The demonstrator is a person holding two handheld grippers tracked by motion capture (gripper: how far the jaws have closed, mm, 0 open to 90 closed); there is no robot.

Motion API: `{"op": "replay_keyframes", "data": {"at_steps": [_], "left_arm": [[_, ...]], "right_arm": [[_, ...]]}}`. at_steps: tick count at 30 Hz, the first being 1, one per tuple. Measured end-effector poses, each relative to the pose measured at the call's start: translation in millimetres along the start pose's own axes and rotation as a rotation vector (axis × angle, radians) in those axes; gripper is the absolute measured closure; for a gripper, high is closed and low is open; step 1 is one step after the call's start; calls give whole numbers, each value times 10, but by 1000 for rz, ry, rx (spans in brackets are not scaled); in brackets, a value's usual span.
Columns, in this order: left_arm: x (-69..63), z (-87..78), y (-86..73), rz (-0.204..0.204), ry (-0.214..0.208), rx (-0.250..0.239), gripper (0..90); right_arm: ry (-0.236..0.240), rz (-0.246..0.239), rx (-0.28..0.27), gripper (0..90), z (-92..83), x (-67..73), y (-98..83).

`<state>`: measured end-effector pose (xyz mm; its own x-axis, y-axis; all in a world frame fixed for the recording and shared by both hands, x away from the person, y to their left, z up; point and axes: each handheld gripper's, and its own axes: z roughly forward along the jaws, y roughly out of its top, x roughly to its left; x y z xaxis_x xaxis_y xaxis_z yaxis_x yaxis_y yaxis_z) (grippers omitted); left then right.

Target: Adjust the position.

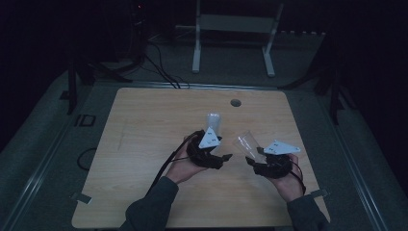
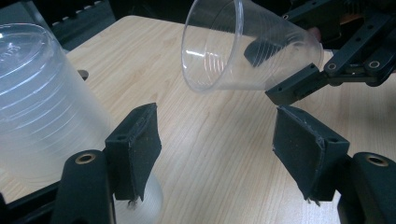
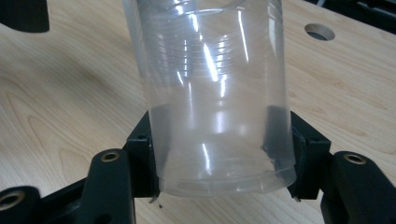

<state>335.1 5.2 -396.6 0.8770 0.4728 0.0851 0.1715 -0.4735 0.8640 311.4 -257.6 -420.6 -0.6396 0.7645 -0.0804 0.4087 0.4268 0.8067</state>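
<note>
Clear cup (image 3: 217, 93) is pinched near its base by the right gripper (image 3: 219, 154), rim cut off up top. Left gripper (image 2: 217, 140) is spread, nothing between its pads; frosted cup stack (image 2: 42, 102) sits just outside, half cropped.

No legible txt, labels or nos. anywhere

Your high view is very dim: the worktop (image 1: 144, 144) is a dull brown patch and the room around it sinks into near black, with grain in the dark parts. Your two tool views are much brighter and evenly lit, with only soft shadows. In them, white streaks of glare run down the clear cup (image 3: 219, 93). The frosted cup stack (image 2: 42, 102) close to the lens looks soft and out of focus.
</note>
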Motion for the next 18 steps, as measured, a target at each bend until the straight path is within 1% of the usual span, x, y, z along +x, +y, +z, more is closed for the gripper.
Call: {"op": "replay_keyframes", "data": {"at_steps": [5,18], "left_arm": [[1,-1,9,-3,1,-1,314],[-11,22,20,-20,3,-9,314]], "right_arm": [[-5,14,-32,412,-22,-2,2],[-13,40,-88,412,-82,-15,6]]}}
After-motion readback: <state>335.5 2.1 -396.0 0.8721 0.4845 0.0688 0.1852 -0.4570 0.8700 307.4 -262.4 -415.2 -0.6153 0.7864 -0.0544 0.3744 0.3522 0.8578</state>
